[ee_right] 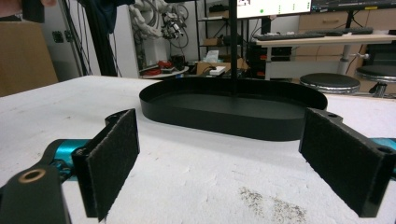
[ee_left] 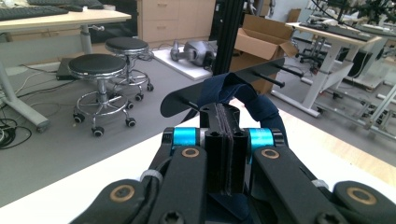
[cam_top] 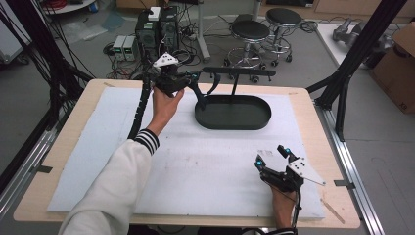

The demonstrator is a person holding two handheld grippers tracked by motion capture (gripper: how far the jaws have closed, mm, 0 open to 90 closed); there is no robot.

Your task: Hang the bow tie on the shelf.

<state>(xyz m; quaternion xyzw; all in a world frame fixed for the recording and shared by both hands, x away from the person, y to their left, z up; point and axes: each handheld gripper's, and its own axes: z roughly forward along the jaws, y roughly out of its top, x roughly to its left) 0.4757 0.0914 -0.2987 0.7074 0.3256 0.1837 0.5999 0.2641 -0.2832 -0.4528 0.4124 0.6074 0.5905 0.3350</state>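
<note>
In the high view, the left tool [cam_top: 188,80] is held up at the far side of the tabletop [cam_top: 63,142], right beside the black rack [cam_top: 238,72]. The rack has a flat bar on top, and its post stands in the black oval tray [cam_top: 233,113]. From up here the thing the left tool holds is too small to tell.

The left gripper view shows it close up. The two jaws are pressed together and pinch a dark blue strap [ee_left: 252,100]. The strap loops up over the jaw tips, just in front of the rack's bar [ee_left: 224,84], which has thin pegs sticking out.

The right tool [cam_top: 274,157] rests low on the white mat [cam_top: 205,166] at the near right, well apart from the tray. In the right gripper view its fuzzy black pads [ee_right: 114,156] are spread wide with nothing between them, and the tray [ee_right: 233,114] lies straight ahead.

Behind the tabletop stand two round stools [cam_top: 250,32] and computer boxes [cam_top: 156,29] on the floor. A cardboard box [cam_top: 399,68] sits at the right.
</note>
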